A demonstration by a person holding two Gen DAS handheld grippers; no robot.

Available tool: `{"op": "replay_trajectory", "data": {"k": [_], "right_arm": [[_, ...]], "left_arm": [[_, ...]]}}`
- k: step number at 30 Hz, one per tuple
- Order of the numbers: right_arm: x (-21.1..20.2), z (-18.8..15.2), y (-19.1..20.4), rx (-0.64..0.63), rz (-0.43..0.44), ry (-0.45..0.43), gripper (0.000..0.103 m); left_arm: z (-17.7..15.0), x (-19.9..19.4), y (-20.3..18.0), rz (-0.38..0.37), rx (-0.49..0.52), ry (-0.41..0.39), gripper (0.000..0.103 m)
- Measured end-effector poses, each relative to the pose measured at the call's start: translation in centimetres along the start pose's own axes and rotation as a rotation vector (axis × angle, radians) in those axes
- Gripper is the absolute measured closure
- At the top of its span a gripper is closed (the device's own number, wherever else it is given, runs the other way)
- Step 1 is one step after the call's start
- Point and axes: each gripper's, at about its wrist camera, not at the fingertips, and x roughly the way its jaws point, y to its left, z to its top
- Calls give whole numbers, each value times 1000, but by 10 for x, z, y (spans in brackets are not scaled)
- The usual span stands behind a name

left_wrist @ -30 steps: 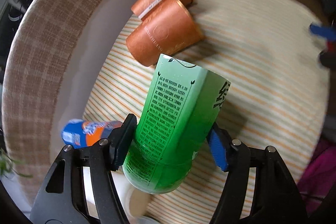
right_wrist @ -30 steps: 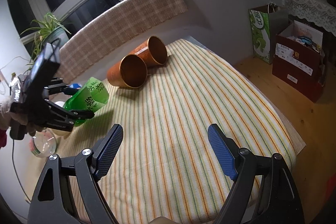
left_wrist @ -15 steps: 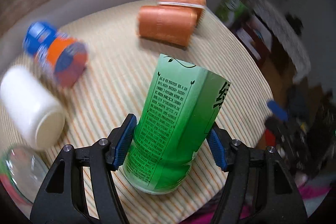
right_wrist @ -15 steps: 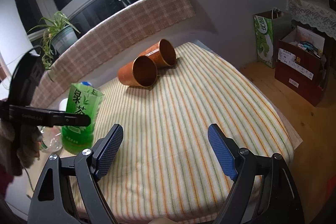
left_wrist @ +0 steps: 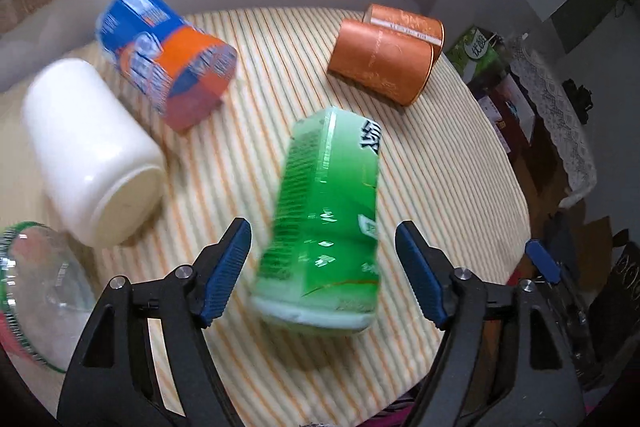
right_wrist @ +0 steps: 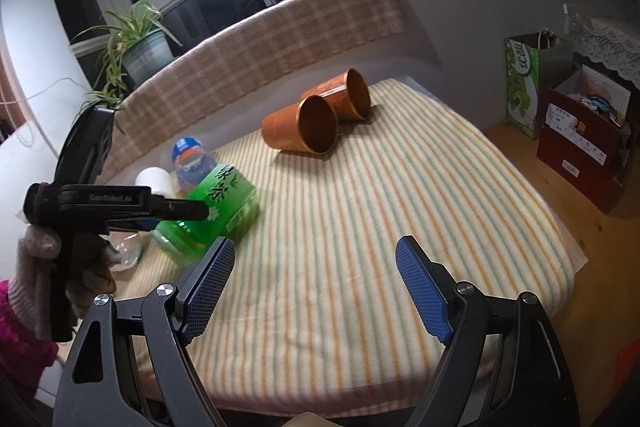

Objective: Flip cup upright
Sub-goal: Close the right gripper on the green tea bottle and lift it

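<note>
Now your left gripper [left_wrist: 322, 255] spread wide, green cup [left_wrist: 326, 223] loose between fingers on striped cloth [left_wrist: 440, 167]; your right gripper [right_wrist: 316, 287] spread, holding nothing.

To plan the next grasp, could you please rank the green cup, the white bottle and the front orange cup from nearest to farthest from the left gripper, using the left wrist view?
From the left gripper:
1. green cup, between the open fingers, leaning.
2. white bottle, to the left, lying on its side.
3. front orange cup, far ahead on the right, lying down.
</note>
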Motion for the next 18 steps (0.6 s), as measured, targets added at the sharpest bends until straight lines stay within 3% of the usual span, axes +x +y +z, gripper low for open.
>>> {"op": "replay_trajectory", "data": {"k": [3, 10, 18], "right_arm": [[3, 4, 4, 18, 36, 20, 20], [31, 16, 8, 146, 157, 110, 20], [92, 29, 13, 314, 277, 286, 20]], "left_arm": [[-7, -18, 0, 11, 14, -54, 26], [-51, -74, -3, 157, 88, -237, 26], [-119, -96, 27, 219, -20, -260, 26]]}}
